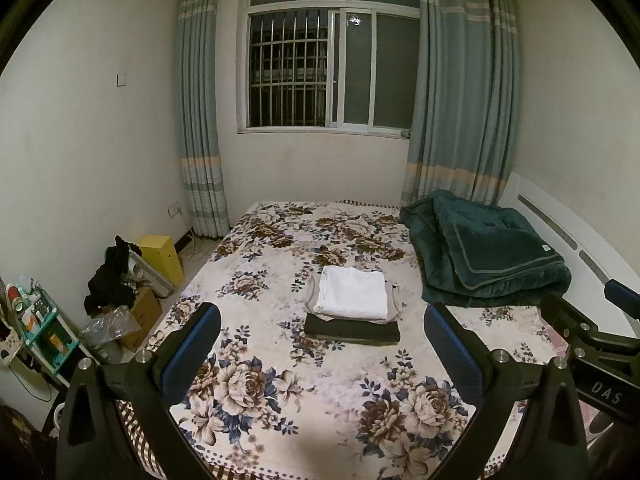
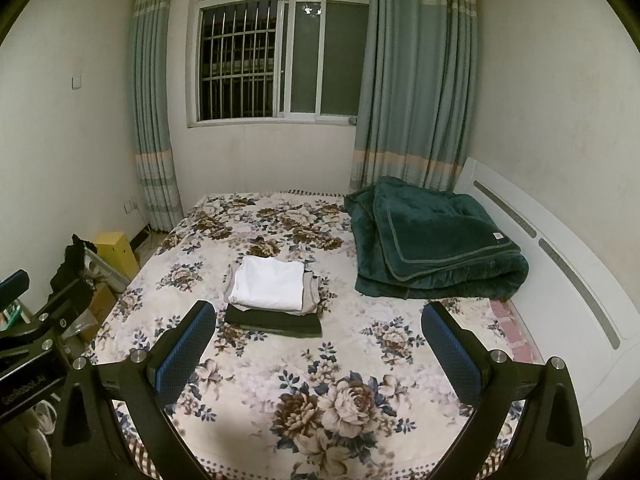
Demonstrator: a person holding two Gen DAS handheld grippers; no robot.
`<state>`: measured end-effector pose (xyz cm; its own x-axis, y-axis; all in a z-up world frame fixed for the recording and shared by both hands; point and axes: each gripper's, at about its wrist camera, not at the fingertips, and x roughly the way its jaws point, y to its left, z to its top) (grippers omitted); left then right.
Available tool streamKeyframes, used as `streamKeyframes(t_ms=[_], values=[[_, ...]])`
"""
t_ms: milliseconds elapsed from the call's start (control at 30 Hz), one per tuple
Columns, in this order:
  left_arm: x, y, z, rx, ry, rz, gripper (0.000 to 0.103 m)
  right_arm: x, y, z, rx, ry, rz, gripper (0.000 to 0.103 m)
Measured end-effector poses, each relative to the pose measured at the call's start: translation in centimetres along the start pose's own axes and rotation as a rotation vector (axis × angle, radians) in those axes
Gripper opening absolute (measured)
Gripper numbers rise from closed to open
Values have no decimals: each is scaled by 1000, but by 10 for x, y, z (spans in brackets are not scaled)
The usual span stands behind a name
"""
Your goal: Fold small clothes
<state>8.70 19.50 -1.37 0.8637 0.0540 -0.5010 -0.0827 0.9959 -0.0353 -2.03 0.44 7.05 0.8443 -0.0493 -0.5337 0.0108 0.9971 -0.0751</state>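
The bed (image 1: 280, 360), spread with a floral sheet, fills both views; a folded green blanket (image 1: 488, 256) sits at its far right corner by the headboard. Near the bed's middle lies a neat stack of small clothes (image 1: 352, 308): a white folded piece (image 2: 269, 285) on top, a beige one beneath, a dark one (image 2: 274, 322) at the bottom. The left gripper (image 1: 320, 344) and right gripper (image 2: 318, 344) hover above the near edge, jaws wide apart, holding nothing. Folding looks finished or paused between garments; any next move would mean fetching another garment, and none lies unfolded on the bed.
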Motion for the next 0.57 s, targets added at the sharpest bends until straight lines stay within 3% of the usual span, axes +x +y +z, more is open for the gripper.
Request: streamKeyframes(t_ms=[567], values=[[-7, 0, -1, 2, -7, 14, 103, 0, 4, 2, 4, 1, 1, 103]])
